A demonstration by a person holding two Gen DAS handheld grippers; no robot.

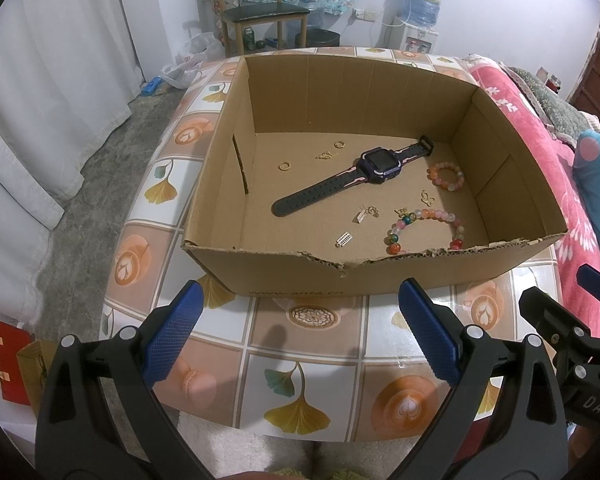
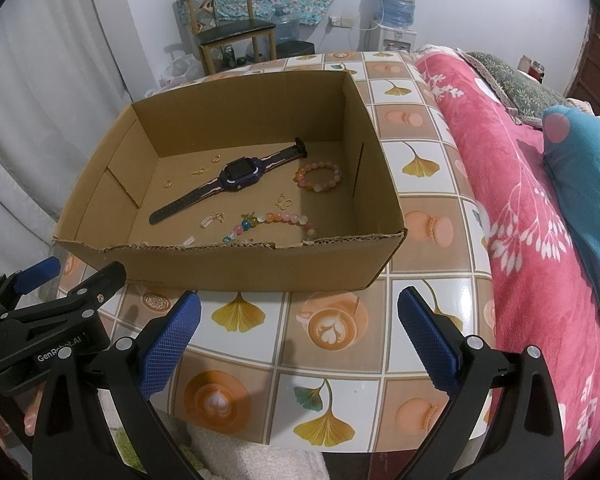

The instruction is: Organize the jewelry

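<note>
An open cardboard box [image 1: 284, 276] [image 2: 236, 268] stands on the patterned table. Inside lie a dark purple watch [image 1: 376, 166] [image 2: 240, 174], an orange bead bracelet [image 1: 446, 176] [image 2: 320, 176], a longer multicoloured bead bracelet [image 1: 424, 224] [image 2: 276, 222], gold rings [image 1: 285, 166] [image 2: 167, 184], a gold butterfly charm [image 1: 427, 198] [image 2: 283, 200] and small silver clips [image 1: 345, 238] [image 2: 207, 222]. My left gripper [image 1: 300, 336] hangs open before the box's near wall, holding nothing. My right gripper [image 2: 298, 340] is open too, over the table to the right of the left one [image 2: 56, 296].
The table [image 1: 300, 344] [image 2: 420, 168] wears a tiled cloth with leaves and coffee cups. A pink floral blanket [image 2: 520, 216] and a blue cushion [image 2: 584, 168] lie on the right. A chair [image 1: 260, 12], a water dispenser [image 1: 420, 8] and white curtains [image 1: 52, 80] stand behind.
</note>
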